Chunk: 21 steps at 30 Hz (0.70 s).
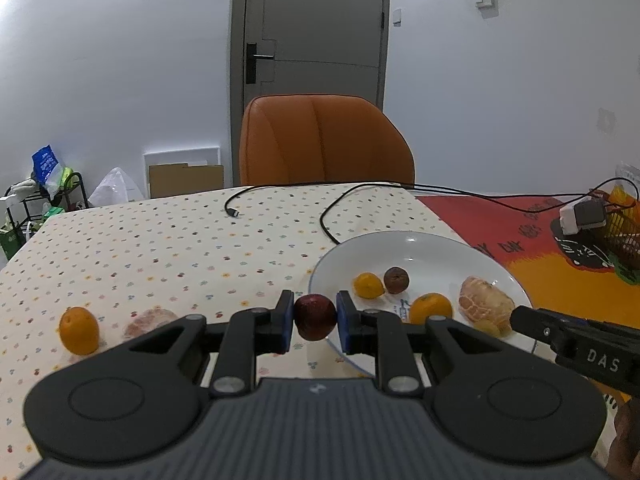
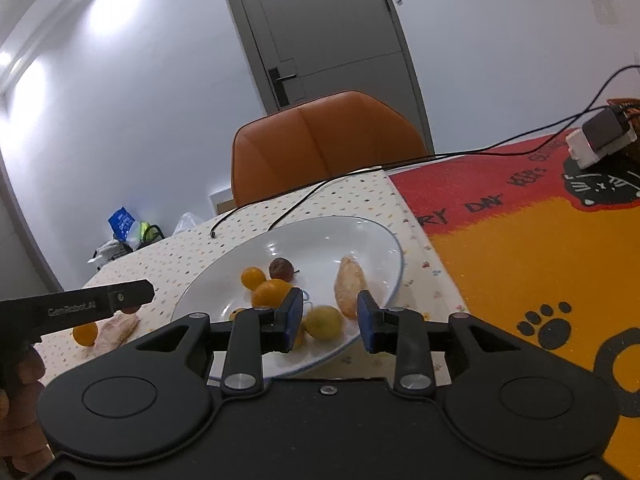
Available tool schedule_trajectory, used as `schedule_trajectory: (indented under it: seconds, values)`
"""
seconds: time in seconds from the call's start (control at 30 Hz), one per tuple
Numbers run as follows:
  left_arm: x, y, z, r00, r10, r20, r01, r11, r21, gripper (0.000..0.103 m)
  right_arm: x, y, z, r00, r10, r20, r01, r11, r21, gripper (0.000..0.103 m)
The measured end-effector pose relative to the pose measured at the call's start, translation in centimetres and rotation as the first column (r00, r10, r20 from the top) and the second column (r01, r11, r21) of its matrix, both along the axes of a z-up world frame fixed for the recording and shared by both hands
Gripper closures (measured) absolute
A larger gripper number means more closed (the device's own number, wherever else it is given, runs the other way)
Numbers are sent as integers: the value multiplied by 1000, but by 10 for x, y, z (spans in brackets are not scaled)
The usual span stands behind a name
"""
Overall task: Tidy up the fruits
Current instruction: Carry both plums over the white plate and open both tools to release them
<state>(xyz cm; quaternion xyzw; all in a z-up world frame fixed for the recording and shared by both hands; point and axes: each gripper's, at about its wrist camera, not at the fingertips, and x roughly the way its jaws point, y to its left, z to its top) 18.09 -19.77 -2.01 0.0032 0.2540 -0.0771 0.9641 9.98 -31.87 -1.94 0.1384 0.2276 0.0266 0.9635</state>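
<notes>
My left gripper [image 1: 315,317] is shut on a dark red round fruit [image 1: 315,317], held at the near left rim of a white plate [image 1: 432,252]. On the plate lie two oranges [image 1: 431,308], a brown fruit [image 1: 396,279] and a peeled citrus [image 1: 484,304]. My right gripper [image 2: 328,323] is open over the plate's [image 2: 320,236] near edge. A yellow-green fruit [image 2: 324,322] lies between its pads, with a gap on the right. Left of the plate, an orange [image 1: 79,330] and a peeled piece [image 1: 150,320] lie on the tablecloth.
Black cables [image 1: 332,216] run across the dotted tablecloth behind the plate. An orange chair [image 1: 324,140] stands at the far table edge. A red and orange mat [image 2: 520,248] covers the right side, with a white and grey charger [image 2: 600,136] and a basket at its far end.
</notes>
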Motion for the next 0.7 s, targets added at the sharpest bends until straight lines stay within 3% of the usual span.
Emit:
schedule_trajectory:
  seconds: [0.5,0.7]
  values:
    - [10,-19,-2,999,-48,-14,48,999,5,78,-6,-8,0,1000,-7,-7,7,1000,16,72]
    - [7,-8,-3,999,-24,-32,24,1000,6,77,-5,-1,-1,1000,18,-10,-18,999,34,72]
